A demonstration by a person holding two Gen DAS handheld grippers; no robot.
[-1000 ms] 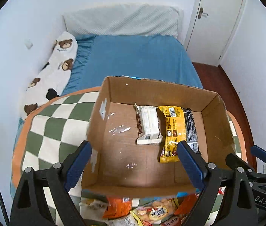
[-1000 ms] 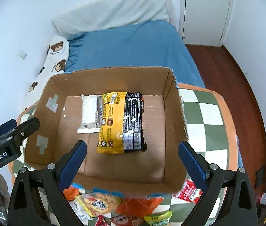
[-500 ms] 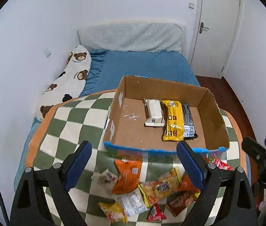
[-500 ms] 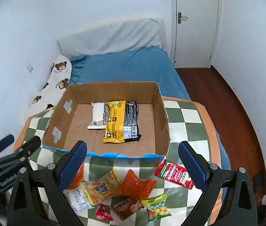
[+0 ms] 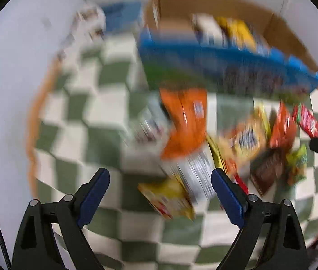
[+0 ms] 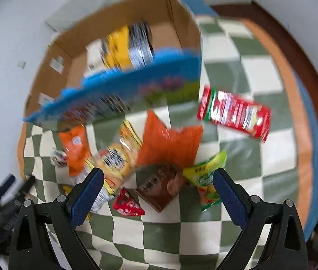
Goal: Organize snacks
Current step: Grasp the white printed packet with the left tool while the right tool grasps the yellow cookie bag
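both views motion-blurred. left gripper (image 5: 160, 181) and right gripper (image 6: 158, 180): blue-padded fingers (image 6: 87, 198) spread wide apart, nothing between them, both hovering above the snack pile. cardboard box (image 6: 174, 18) with blue printed front wall, standing at the far side of the green-and-cream checkered tabletop (image 6: 244, 157); inside it a yellow-and-black packet (image 6: 128, 45) lying just beside a white packet (image 6: 94, 54). loose snacks scattered on the tabletop in front of the box: large orange bag (image 6: 170, 146), smaller orange bag (image 6: 75, 146), red packet (image 6: 235, 114) apart to the right, green-yellow packet (image 6: 206, 175), brown packet (image 6: 159, 186), small red packet (image 6: 127, 203), pale cracker bag (image 6: 113, 159). same pile in the left wrist view, with an orange bag (image 5: 186, 121) nearest the box and a yellow packet (image 5: 170, 193) between the left fingers.
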